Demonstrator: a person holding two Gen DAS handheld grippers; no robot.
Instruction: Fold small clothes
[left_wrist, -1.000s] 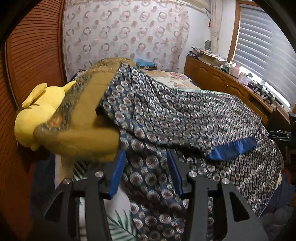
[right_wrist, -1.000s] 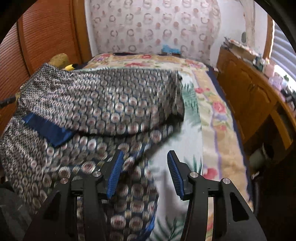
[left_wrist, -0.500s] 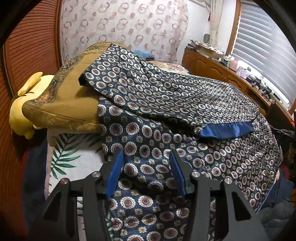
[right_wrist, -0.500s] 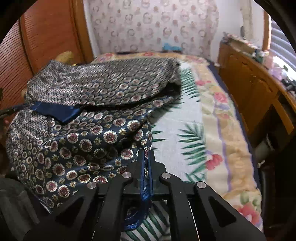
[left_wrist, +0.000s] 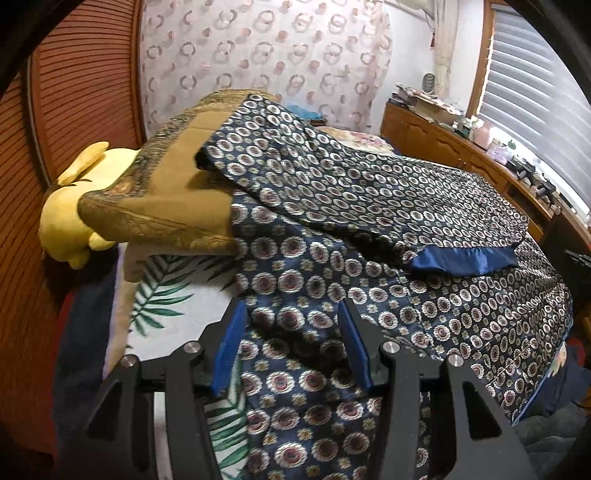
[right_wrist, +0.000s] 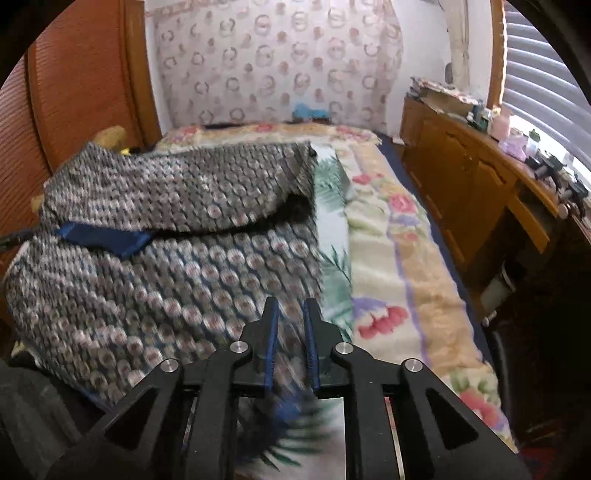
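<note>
Now the patterned navy garment (left_wrist: 369, 229) lies spread across the bed (right_wrist: 388, 236), one part already folded over. Right gripper (right_wrist: 290, 325) has just been opening, its narrow jaws straddling the near hem, whether pinching it I cannot tell. Left gripper (left_wrist: 291, 332) hangs spread over the cloth, gripping nothing. Best to pinch both corners evenly and lift together.

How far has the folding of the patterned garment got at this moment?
Early. Done: one sleeve with a blue cuff is folded across the navy patterned garment spread on the bed. In hand: the right gripper has just been reopening slightly, with hem fabric between its fingers; the left gripper stands open over the other edge. Left: the remaining folds.
</note>
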